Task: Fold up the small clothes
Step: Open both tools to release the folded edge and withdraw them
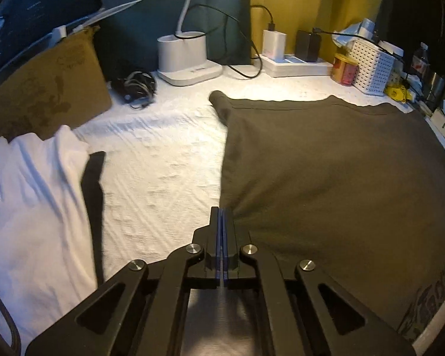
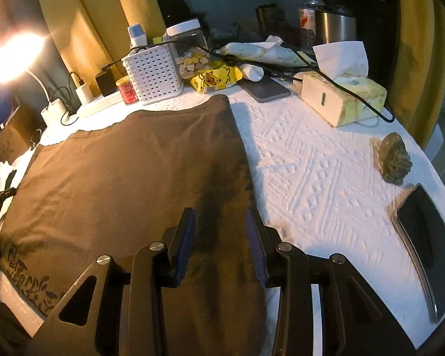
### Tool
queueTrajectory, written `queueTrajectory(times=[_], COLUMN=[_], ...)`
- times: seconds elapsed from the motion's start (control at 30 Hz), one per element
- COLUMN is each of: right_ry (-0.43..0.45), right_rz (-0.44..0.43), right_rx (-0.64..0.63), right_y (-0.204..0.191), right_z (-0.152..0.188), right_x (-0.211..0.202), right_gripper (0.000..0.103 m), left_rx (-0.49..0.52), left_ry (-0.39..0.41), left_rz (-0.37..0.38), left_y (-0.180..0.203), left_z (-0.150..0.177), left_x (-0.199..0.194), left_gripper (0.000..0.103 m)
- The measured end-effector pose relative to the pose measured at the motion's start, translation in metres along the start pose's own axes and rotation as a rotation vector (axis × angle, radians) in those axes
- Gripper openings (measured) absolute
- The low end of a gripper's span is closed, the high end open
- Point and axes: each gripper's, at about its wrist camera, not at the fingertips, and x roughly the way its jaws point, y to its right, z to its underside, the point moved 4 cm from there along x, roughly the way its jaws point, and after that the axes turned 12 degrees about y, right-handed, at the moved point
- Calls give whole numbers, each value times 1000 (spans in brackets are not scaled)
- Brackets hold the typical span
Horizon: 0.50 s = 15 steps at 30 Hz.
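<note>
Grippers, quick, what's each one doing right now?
Left gripper: closed at the dark shirt's edge; a pinch cannot be told.
Right gripper: open over the shirt, holding nothing.

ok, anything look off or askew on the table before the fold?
Mostly tidy: the dark T-shirt lies flat. Oddities: its far left corner is bunched into a small roll, and the fabric puckers at the left edge, where the left gripper is shut. A black charger cable drapes over the tissue box. Nothing spilled.
</note>
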Motion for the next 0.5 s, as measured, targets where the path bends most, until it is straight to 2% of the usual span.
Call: queueTrajectory(times=[0.13,0.2,0.27,0.3,0.37,0.4,0.43,0.5], right_ry=[-5,-12,-15,-16,-19,-20,-21,-29], right_rz=[25,28,32,33,31,32,34,30], right_rx=[-6,-14,-21,-23,-30,-31,-32,-29], right_y=[-2,-4,-5,-5,-7,-8,-9,-11], right_z=[5,9,12,14,19,21,24,32], right_x=[-10,-16,-23,-26,-35,-39,-43,-51], right_gripper=[40,68,76,76,76,76,76,76], left_rx=[24,64,62,53,39,30,14,-12], left_ry=[0,10,17,21,34,48,75,102], left_rz=[30,-10,-23,-18,-2,11,31,68], left_y=[11,21,27,31,36,40,44,50], left_z=[-4,-6,-8,-9,-10,-10,-10,-9], left_x=[-9,-16,-23,-29,-37,-43,-50,-60], left_gripper=[0,0,1,3,29,64,86,88])
